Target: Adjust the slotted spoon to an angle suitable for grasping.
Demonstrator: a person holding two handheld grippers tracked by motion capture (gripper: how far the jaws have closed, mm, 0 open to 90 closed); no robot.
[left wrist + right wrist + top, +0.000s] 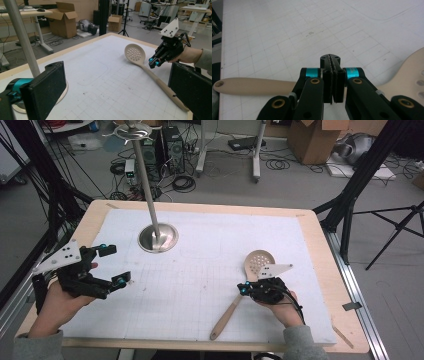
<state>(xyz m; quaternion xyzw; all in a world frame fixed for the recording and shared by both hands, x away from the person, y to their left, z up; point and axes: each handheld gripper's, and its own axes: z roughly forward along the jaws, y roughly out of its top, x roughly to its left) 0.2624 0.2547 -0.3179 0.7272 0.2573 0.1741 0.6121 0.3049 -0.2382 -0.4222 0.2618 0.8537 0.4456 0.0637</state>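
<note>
Right gripper (245,289) low over the mat, jaws pressed flat together with nothing between them, pads meeting edge to edge in the right gripper view (333,75). Directly above the neck of the slotted spoon (240,290), the handle passing crosswise beneath the jaws; contact with the spoon not clear from any view. Spoon lying flat on the white gridded mat (200,270), right half of the table, perforated bowl toward the far side, handle end with its hanging hole toward the near edge. Seen from the left gripper view, same spoon (150,72) with the right gripper (153,62) just beside the neck, behind the bowl. Left gripper (114,265) well apart at the left edge of the mat, jaws spread wide, empty, tips aimed across toward the right. Metal stand (158,238) farther back left of centre, round base on the mat, thin pole rising tilted in the high view. Wooden table (320,235) rim bare around the mat.
</note>
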